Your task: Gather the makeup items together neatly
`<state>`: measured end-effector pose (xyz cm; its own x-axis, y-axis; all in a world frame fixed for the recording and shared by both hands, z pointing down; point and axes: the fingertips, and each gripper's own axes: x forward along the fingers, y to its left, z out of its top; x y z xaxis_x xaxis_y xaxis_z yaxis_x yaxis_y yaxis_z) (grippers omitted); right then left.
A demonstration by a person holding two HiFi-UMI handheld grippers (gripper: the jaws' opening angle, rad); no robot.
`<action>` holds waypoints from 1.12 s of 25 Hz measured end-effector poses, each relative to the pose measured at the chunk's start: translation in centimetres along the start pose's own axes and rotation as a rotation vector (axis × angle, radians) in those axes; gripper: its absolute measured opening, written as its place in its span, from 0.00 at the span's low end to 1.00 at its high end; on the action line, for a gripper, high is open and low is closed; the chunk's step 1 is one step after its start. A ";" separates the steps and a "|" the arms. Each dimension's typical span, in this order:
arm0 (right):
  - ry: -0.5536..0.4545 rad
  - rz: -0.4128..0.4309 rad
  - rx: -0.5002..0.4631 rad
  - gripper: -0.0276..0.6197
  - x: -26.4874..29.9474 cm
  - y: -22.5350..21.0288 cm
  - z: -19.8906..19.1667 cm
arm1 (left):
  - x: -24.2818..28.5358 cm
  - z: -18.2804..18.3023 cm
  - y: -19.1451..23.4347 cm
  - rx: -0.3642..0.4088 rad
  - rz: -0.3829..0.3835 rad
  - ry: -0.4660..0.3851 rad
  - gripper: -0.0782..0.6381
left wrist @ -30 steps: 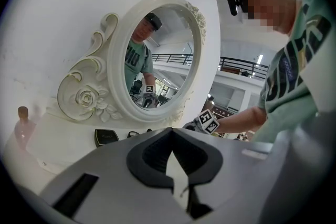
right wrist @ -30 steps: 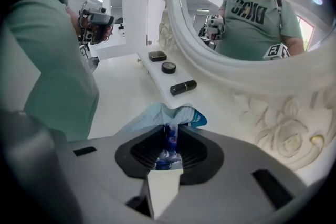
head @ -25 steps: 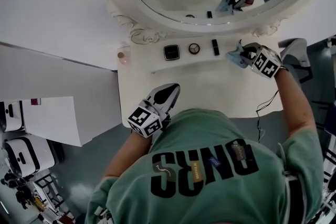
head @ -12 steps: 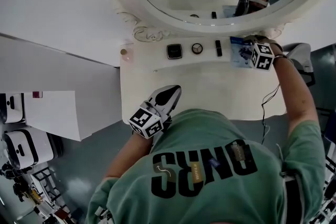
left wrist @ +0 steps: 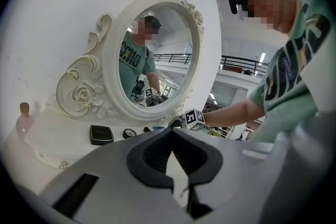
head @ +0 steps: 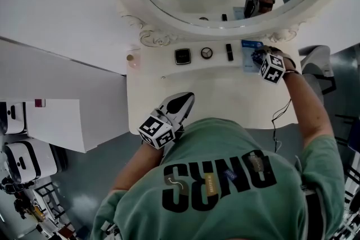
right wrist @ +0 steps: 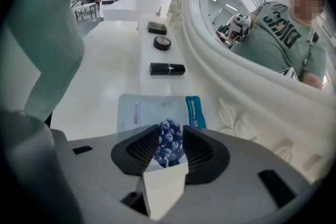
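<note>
Right claw [right wrist: 170, 129], parted but just narrowing, straddles the sachet [right wrist: 152, 110] laid beside the lipstick [right wrist: 167, 68], extending the row; left claw [left wrist: 171, 131] closed, idle.

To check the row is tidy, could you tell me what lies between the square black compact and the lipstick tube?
Only the round compact lies between them, as the head view and right gripper view show.

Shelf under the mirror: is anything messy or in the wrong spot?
Mostly tidy: the square compact, round compact, lipstick and blue sachet sit in a row. Only the little pink bottle stands apart, far to their left.
</note>
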<state>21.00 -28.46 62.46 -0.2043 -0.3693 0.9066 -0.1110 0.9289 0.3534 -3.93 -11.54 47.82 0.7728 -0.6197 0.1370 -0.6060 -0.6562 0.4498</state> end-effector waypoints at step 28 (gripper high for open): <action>-0.946 -0.135 0.898 0.05 -25.9 4.0 2.3 | -1.8 9.9 -7.4 0.196 0.080 -0.242 0.12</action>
<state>23.58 -15.23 39.85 -0.6987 -0.6757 0.2348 -0.7145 0.6759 -0.1809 -2.66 -9.83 35.48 0.6682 -0.7417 -0.0591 -0.7061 -0.6571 0.2638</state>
